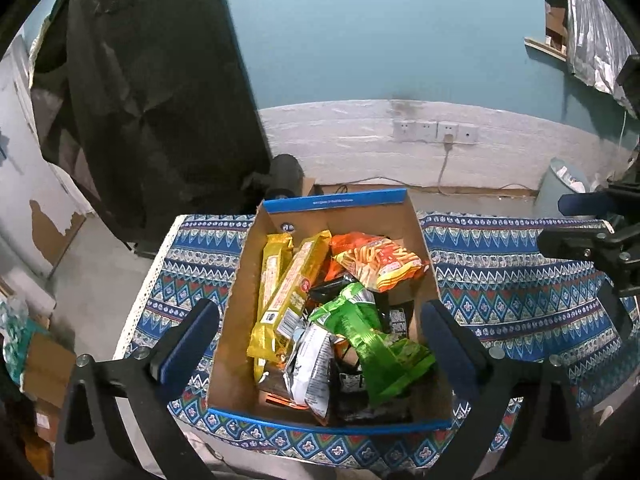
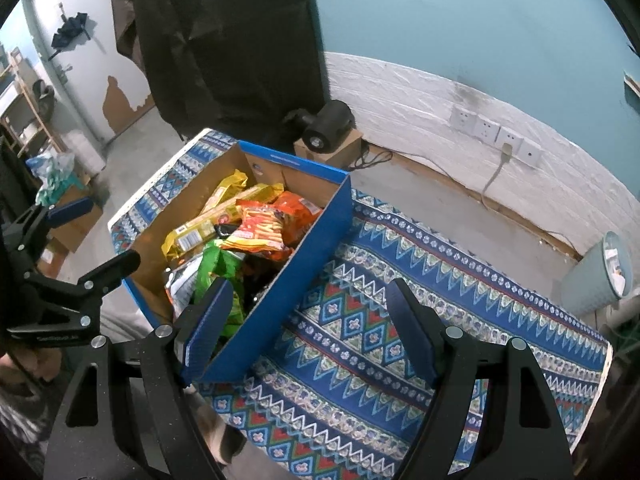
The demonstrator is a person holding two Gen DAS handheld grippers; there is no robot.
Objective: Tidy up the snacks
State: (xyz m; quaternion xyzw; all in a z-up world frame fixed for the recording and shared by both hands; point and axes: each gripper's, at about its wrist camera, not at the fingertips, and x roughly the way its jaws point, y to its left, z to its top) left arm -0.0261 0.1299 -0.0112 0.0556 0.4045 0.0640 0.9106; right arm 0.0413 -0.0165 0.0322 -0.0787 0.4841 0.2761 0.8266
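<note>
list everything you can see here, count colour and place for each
cardboard box: one, brown inside, blue outside, on the table
yellow packets: two, box left side
orange packets: at least two, box far end
green packet: one, box near side
silver packet: one, box near end
tablecloth: one, blue patterned, covering the table
wall sockets: four, white, far wall
bin: one, pale grey, on the floor
left gripper: black with blue pads, open over the box
right gripper: same, open, astride the box wall

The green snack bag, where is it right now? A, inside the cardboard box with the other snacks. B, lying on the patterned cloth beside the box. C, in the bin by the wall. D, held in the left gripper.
A: the green snack bag lies inside the cardboard box among the other packets.
</note>
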